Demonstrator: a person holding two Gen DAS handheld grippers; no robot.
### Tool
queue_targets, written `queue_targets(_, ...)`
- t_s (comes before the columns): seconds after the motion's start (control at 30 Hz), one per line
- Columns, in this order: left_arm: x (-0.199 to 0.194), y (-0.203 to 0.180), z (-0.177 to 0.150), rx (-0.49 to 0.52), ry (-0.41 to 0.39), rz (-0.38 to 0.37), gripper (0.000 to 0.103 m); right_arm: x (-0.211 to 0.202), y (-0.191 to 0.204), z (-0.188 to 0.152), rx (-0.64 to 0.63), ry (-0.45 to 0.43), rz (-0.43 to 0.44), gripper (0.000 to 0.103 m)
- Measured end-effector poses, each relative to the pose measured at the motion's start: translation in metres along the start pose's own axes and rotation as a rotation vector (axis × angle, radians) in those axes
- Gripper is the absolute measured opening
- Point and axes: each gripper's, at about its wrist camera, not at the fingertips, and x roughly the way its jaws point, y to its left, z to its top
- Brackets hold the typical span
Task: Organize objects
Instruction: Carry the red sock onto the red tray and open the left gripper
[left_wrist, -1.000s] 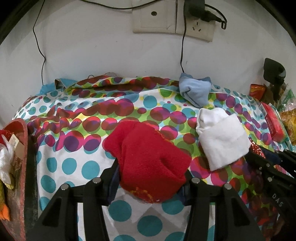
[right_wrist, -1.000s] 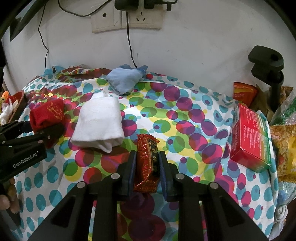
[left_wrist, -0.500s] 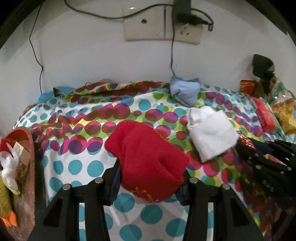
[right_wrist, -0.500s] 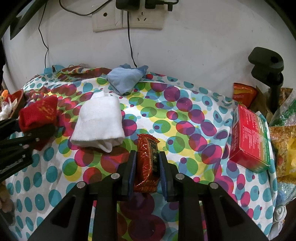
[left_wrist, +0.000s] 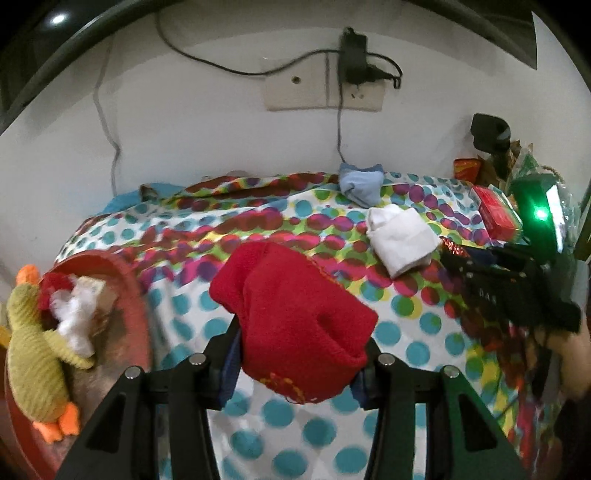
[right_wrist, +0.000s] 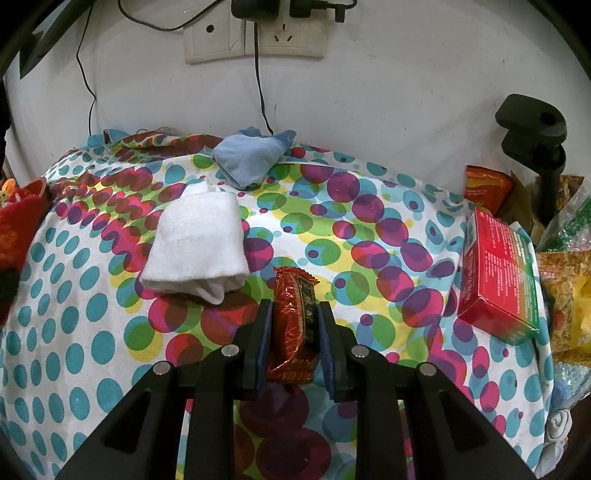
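My left gripper is shut on a folded red sock and holds it above the dotted cloth, to the right of a red basket. My right gripper is shut on a red snack bar just above the cloth; it also shows at the right of the left wrist view. A folded white sock lies left of the snack bar. A blue sock lies by the wall.
The red basket holds a plush duck and small toys. A red box, snack bags and a black clamp stand crowd the right side. Cables hang from wall sockets.
My left gripper has moved back and to the left with the red sock, bringing the red basket and duck into view. The right gripper with the snack bar has stayed still.
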Motion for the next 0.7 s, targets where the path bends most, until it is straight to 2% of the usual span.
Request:
queue_targets(0.33, -0.061, 0.085, -0.022, -0.088, -0.029, 0.121, 0.048, 0.000, 0.002, 0.000, -0.004, 0.000, -0.005, 0.022)
queue_targets(0.7, -0.090, 0.197, -0.047, -0.223, -0.006, 0.290, 0.048, 0.000, 0.002, -0.001, -0.008, 0.001, -0.009, 0.022)
